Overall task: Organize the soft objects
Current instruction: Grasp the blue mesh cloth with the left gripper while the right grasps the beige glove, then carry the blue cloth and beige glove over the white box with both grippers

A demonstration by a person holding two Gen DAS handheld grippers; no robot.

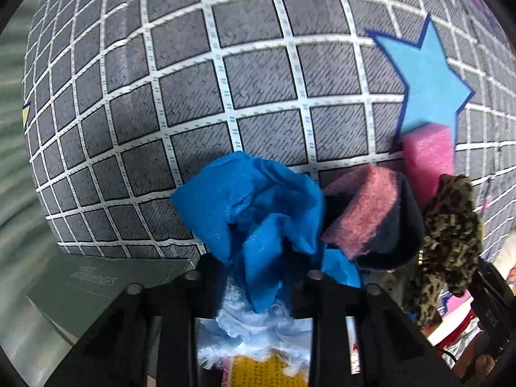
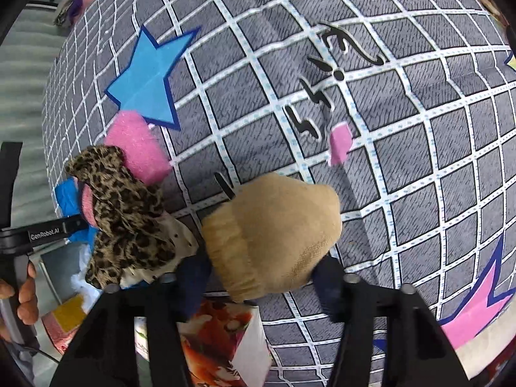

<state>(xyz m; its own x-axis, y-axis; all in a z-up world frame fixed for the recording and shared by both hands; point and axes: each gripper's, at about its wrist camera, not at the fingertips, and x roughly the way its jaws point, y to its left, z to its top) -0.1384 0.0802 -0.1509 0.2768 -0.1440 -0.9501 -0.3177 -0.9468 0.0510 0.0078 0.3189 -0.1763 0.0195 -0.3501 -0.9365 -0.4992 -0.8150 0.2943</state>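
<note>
Both grippers point down at a grey grid-printed sheet (image 1: 245, 74). Nearest, the left gripper (image 1: 254, 285) is clamped on a crumpled blue cloth (image 1: 258, 213); the right gripper (image 2: 261, 282) squeezes a tan sock (image 2: 277, 235). Only the right view shows the hand (image 2: 24, 293) holding the left tool. Farther off, a leopard-print cloth (image 2: 122, 213) lies against a pink foam block (image 2: 138, 148) by a blue star (image 2: 148, 77).

L gripper (image 1: 254, 277): pointed steeply down near the surface's near edge, jaws shut tight, blue cloth (image 1: 258, 206) pinched btwn fingers. R gripper (image 2: 258, 277): pointed steeply down, jaws part-closed, clamped on beige sock (image 2: 274, 235). Hand (image 2: 22, 293) wrapped round L gripper's handle, seen at left edge of R wrist view.
</note>
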